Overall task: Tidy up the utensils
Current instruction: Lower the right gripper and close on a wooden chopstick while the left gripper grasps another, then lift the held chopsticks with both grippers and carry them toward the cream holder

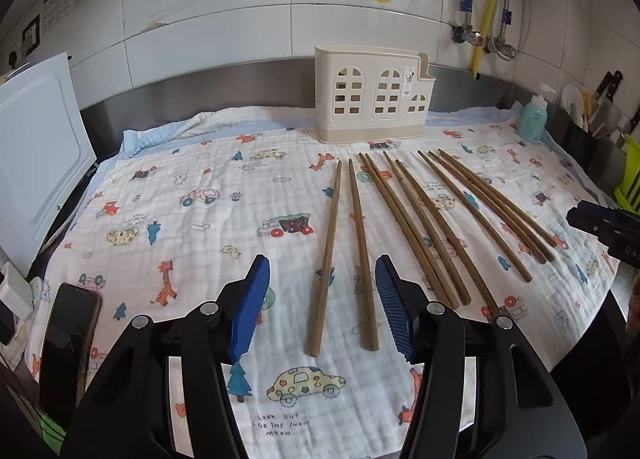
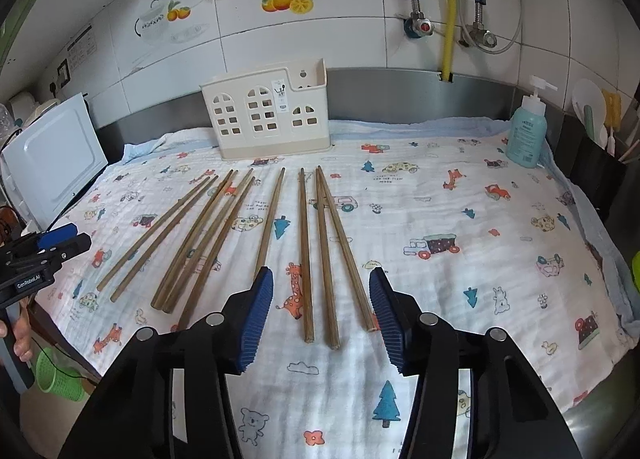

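Note:
Several brown wooden chopsticks (image 1: pixel 416 227) lie side by side on a patterned cloth; in the right wrist view they fan out (image 2: pixel 280 235). A cream utensil holder (image 1: pixel 372 93) with window cut-outs stands upright behind them, also in the right wrist view (image 2: pixel 268 115). My left gripper (image 1: pixel 322 279) is open and empty, its blue pads (image 1: pixel 250 307) either side of the near ends of the two leftmost chopsticks. My right gripper (image 2: pixel 320 291) is open and empty above the near ends of the rightmost three. Each gripper shows at the edge of the other's view (image 2: pixel 44 251) (image 1: pixel 600 227).
The cloth (image 1: pixel 192 195) covers a counter with a steel back rim. A white board (image 1: pixel 36 163) leans at the left. A phone (image 1: pixel 68 339) lies at the near left. A teal pump bottle (image 2: pixel 526 131) stands at the back right. A green basket (image 2: pixel 58 377) sits below the counter edge.

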The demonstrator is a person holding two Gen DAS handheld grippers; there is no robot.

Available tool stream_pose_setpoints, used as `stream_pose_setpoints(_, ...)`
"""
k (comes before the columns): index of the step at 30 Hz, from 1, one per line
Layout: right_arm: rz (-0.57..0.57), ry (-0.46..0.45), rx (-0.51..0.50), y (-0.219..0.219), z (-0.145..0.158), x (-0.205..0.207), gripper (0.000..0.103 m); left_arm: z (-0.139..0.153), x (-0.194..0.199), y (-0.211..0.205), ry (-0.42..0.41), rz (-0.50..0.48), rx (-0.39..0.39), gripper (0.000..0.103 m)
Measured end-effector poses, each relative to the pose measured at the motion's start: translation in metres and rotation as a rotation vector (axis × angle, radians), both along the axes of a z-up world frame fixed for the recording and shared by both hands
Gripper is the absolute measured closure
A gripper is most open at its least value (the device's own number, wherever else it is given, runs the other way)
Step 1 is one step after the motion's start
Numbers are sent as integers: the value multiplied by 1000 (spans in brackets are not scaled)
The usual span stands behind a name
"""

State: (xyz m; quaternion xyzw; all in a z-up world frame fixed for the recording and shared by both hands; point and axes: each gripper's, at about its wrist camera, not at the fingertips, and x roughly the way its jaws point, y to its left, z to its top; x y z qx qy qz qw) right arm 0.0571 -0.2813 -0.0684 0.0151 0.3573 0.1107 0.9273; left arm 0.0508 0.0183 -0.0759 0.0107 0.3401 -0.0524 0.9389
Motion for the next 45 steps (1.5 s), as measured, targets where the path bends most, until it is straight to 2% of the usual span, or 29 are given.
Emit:
stream_pose_setpoints(2,-1,17,-1,-1,-6,4,65,-5,4,0,16,-11,-5,52)
stream_pose_setpoints(8,-1,59,2,-6,-20,15,76,-18,21,1,66,-24,-22,55)
stream_pose_setpoints(16,5,84,-7,-5,-29,27,84,-34,46,0,124,-52,-42,76)
stream_pose_setpoints(22,12,105,-5,-3,-37,35,93,-42,56,-2,147,-63,-52,85)
stream_pose_setpoints(28,14,114,-12,-3,-41,39,96,-52,62,-2,177,-66,-41,89)
stream_pose_setpoints(38,25,131,-44,3,-48,43,101,-54,66,-5,170,-60,3,95)
stream_pose_setpoints(45,27,142,-65,4,-53,44,103,-53,66,-5,168,-44,2,97)
